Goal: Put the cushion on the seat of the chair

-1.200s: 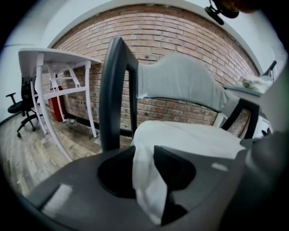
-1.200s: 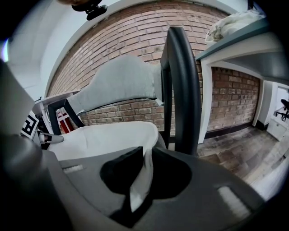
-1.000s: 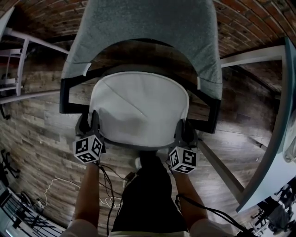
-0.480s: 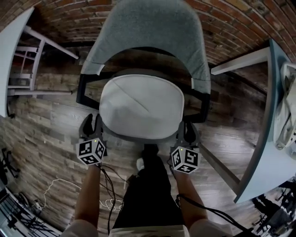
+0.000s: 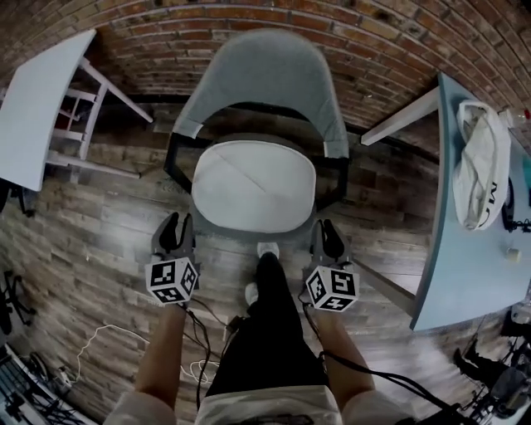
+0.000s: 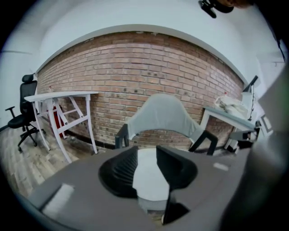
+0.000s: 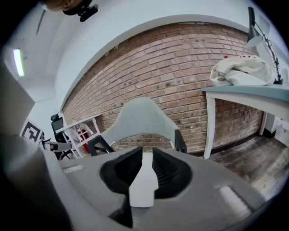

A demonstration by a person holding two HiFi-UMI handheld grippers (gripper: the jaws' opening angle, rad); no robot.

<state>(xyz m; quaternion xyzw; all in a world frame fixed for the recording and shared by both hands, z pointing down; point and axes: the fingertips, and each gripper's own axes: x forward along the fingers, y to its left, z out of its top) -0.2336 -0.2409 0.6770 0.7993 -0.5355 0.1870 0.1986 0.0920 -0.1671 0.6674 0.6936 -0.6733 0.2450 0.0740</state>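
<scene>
The white cushion (image 5: 253,184) lies flat on the seat of the chair (image 5: 259,76), which has a grey curved backrest and black arms. My left gripper (image 5: 175,224) hangs open just short of the seat's front left corner, apart from the cushion. At the front right corner my right gripper (image 5: 325,230) is also open and holds nothing. In the left gripper view the cushion (image 6: 148,176) shows through the gap of the left gripper (image 6: 145,153). The right gripper view frames the cushion (image 7: 142,182) between the spread fingers of the right gripper (image 7: 146,155).
A white table (image 5: 41,104) stands at the left and a pale blue desk (image 5: 469,249) with a white bag (image 5: 481,162) at the right. A brick wall (image 5: 249,17) runs behind the chair. Cables (image 5: 104,332) lie on the wooden floor. My leg and shoe (image 5: 267,270) are between the grippers.
Both grippers have come off the cushion's front corners and drawn back toward me. The cushion stays on the seat. The head view has pulled away, showing more of the room.
</scene>
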